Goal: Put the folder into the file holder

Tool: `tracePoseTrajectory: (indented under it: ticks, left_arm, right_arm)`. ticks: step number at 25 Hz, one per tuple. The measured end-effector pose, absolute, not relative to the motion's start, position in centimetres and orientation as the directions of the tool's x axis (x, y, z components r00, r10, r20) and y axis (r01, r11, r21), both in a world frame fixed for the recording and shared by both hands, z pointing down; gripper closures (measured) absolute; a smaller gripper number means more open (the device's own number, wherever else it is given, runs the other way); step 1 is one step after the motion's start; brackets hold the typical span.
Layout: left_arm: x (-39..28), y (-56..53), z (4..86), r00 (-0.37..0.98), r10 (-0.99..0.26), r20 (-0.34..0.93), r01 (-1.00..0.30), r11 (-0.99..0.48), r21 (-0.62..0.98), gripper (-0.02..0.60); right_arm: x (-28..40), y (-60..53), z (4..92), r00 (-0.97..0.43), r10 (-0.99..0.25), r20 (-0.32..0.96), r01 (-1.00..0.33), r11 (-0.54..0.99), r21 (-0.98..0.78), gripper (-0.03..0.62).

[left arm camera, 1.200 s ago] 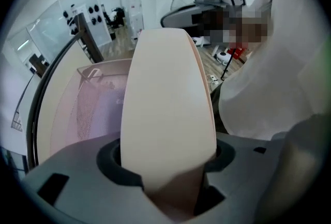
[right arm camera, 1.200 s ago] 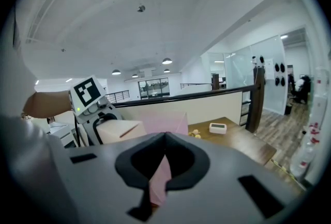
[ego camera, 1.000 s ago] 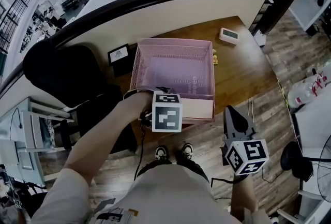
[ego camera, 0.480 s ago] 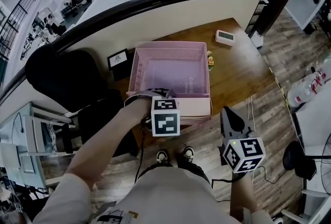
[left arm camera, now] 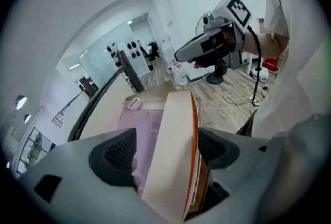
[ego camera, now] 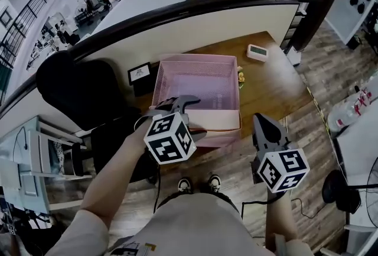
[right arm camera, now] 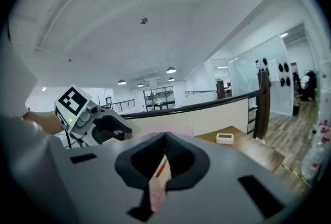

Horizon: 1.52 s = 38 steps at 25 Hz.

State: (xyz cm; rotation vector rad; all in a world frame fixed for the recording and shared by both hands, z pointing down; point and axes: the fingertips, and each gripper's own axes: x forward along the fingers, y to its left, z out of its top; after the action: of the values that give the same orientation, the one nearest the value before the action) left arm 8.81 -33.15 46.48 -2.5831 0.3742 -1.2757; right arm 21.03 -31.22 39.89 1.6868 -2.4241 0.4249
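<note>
Wood floor fills the lower half of the head view, and above it we see a brown desk (ego camera: 277, 86) set against a pale wall with a dark curved railing (ego camera: 177, 9); a black chair (ego camera: 77, 89) stands at the desk's left end.

At the middle of the frame the pink mesh holder (ego camera: 195, 80) sits on the desk; the folder (ego camera: 215, 120), cream with an orange edge, lies along the holder's lower side, seemingly just inside that wall.

We see the left gripper (ego camera: 192, 116) reaching over that same side from the lower left; in its own view the folder (left arm camera: 173, 145) stands edgewise between the jaws, which are opening wide; the pad (left arm camera: 121, 153) on the left of that view stands clear of it, with pink mesh showing in the gap, and the other pad sits just beside the orange edge.

Lower right, the right gripper (ego camera: 264, 125) hangs over the floor, well apart from the holder; its own view shows the right gripper (right arm camera: 165, 137) with jaw tips pressed together, gripping nothing.

A small framed sign (ego camera: 139, 73) stands just left of the holder; a little white device (ego camera: 257, 51) lies near the desk's upper right corner.
</note>
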Motion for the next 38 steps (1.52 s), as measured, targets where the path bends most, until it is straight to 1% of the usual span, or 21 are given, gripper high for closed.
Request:
tracePoseTrajectory:
  ticks: [6, 12, 15, 18, 22, 24, 25, 27, 29, 33, 38]
  left_arm:
    - [7.2, -34.1, 39.2, 0.692, -0.492, 0.528, -0.332, -0.867, -0.372, 0.219]
    - [4.3, -34.2, 32.8, 0.712, -0.624, 0.322, -0.528, -0.778, -0.34, 0.258]
    - [3.2, -33.8, 30.4, 0.704, -0.673, 0.228, -0.601, -0.735, -0.314, 0.281]
    - [1.2, -33.9, 29.0, 0.646, -0.744, 0.169, -0.685, -0.663, -0.301, 0.308]
    - [-0.9, -33.3, 27.7, 0.582, -0.808, 0.094, -0.764, -0.583, -0.276, 0.315]
    - [-1.9, -32.8, 27.7, 0.551, -0.831, 0.072, -0.792, -0.549, -0.267, 0.328]
    - [-2.4, -32.6, 27.9, 0.534, -0.842, 0.071, -0.804, -0.532, -0.266, 0.345]
    - [-3.4, -32.3, 29.0, 0.507, -0.857, 0.095, -0.818, -0.513, -0.262, 0.372]
    - [-4.1, -32.2, 30.3, 0.491, -0.863, 0.118, -0.827, -0.504, -0.248, 0.378]
    - [-5.5, -31.8, 31.9, 0.452, -0.883, 0.129, -0.854, -0.47, -0.222, 0.418]
    - [-6.9, -31.1, 35.1, 0.421, -0.887, 0.187, -0.874, -0.452, -0.178, 0.472]
  right_arm:
    - [19.8, -31.9, 34.8, -0.381, -0.906, 0.184, -0.924, 0.369, -0.098, 0.591]
    - [18.1, -31.9, 29.3, -0.409, -0.909, 0.079, -0.912, 0.408, -0.038, 0.589]
    - [17.8, -31.2, 26.8, -0.41, -0.912, 0.029, -0.912, 0.41, 0.0, 0.589]
    - [17.4, -30.7, 24.8, -0.411, -0.911, -0.015, -0.911, 0.411, 0.022, 0.591]
    - [17.2, -30.2, 23.5, -0.406, -0.912, -0.051, -0.914, 0.405, 0.027, 0.591]
    - [17.1, -30.0, 23.5, -0.408, -0.911, -0.053, -0.913, 0.407, 0.031, 0.59]
    - [17.0, -29.9, 23.6, -0.41, -0.911, -0.051, -0.912, 0.409, 0.032, 0.591]
    - [16.9, -29.7, 24.1, -0.412, -0.91, -0.039, -0.911, 0.411, 0.03, 0.59]
    - [17.0, -29.6, 24.7, -0.412, -0.911, -0.021, -0.911, 0.412, 0.021, 0.591]
    - [17.3, -30.0, 26.2, -0.418, -0.908, 0.017, -0.908, 0.418, 0.014, 0.591]
    - [17.4, -30.2, 28.1, -0.426, -0.903, 0.051, -0.905, 0.426, 0.003, 0.591]
